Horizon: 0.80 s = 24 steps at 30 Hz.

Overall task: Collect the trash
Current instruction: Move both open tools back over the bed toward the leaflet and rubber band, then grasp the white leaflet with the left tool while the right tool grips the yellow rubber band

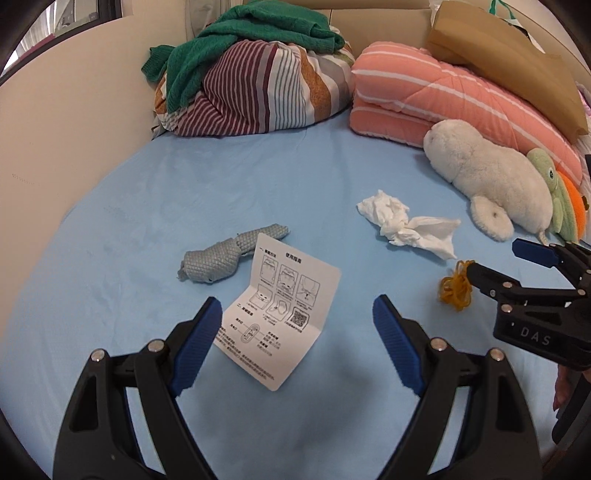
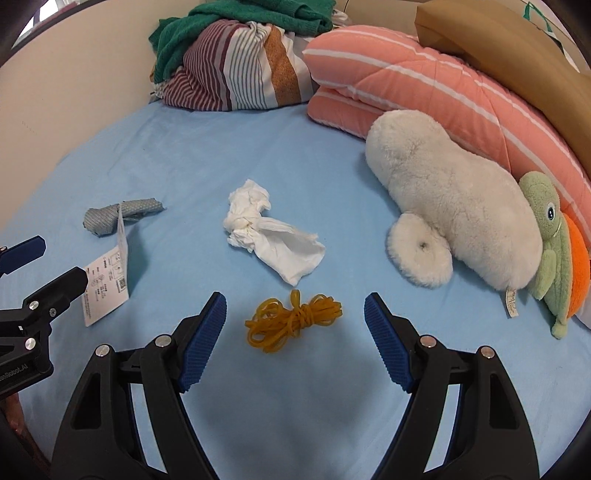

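Trash lies on the light blue bed sheet (image 1: 110, 229). A folded white instruction leaflet (image 1: 280, 325) lies between the wide-apart blue pads of my left gripper (image 1: 297, 314), which is open and holds nothing. Behind it is a grey crumpled wrapper (image 1: 218, 258), and to the right a crumpled white tissue (image 1: 402, 225). A tangle of yellow rubber bands (image 2: 293, 321) sits between the pads of my right gripper (image 2: 295, 310), also open and empty. The tissue (image 2: 269, 236) lies just beyond it. The right gripper (image 1: 491, 266) shows at the right edge of the left wrist view, by the rubber bands (image 1: 456, 286).
At the head of the bed are a striped bundle (image 1: 258, 96) under a green sweater (image 1: 258, 33), a folded pink striped quilt (image 1: 443, 96) and a brown paper bag (image 1: 509, 62). A white plush toy (image 2: 450, 206) and a green-orange plush (image 2: 554, 251) lie on the right. A beige wall (image 1: 55, 129) borders the left.
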Tool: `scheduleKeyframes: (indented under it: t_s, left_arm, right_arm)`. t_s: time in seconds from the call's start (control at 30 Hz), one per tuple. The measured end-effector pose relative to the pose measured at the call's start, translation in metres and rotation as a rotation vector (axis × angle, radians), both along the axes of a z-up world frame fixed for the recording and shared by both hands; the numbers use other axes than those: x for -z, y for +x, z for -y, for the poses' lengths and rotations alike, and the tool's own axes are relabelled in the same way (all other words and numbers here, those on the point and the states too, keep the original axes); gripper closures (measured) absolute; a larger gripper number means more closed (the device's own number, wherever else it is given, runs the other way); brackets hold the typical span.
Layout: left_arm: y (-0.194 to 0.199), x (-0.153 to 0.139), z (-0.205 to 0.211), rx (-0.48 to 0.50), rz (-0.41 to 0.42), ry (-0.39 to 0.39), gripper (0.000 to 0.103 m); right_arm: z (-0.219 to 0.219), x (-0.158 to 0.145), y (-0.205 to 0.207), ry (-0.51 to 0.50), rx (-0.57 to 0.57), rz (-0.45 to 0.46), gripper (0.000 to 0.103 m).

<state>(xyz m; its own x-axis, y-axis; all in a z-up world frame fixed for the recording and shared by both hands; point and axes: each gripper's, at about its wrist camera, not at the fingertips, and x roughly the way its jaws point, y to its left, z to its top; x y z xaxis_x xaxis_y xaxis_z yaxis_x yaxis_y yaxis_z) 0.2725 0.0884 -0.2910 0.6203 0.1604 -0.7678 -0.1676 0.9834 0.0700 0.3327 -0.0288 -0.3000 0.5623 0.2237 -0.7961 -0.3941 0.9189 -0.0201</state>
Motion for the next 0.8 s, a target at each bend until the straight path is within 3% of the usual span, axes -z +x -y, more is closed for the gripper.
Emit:
scheduleKeyframes:
  t_s: [0.37,0.47,0.5,0.53,0.6,0.63,0.8]
  left_arm:
    - [0.034,0.049,0.002,0.009,-0.064,0.034,0.02]
    - [0.035,0.058,-0.001,0.011,-0.092,0.015,0.035]
    - [0.036,0.062,-0.001,0.018,-0.109,0.01,0.049]
    - [0.037,0.064,-0.002,0.025,-0.117,-0.005,0.054]
    - [0.035,0.064,-0.002,0.023,-0.105,-0.014,0.06]
    - [0.036,0.064,-0.001,0.029,-0.106,-0.015,0.067]
    - [0.033,0.063,0.001,0.035,-0.108,-0.01,0.079]
  right_arm:
    - [-0.004,0.044,0.018,-0.027,0.008,-0.104,0.03]
    - [-0.004,0.048,0.021,-0.007,0.003,-0.137,0.043]
    - [-0.003,0.047,0.021,0.002,0.003,-0.142,0.047]
    - [-0.003,0.046,0.021,0.007,0.001,-0.141,0.05]
    - [-0.003,0.043,0.02,0.018,-0.016,-0.15,0.065]
    - [-0.003,0.043,0.02,0.023,-0.021,-0.15,0.068]
    - [-0.005,0.037,0.015,0.046,-0.054,-0.157,0.092]
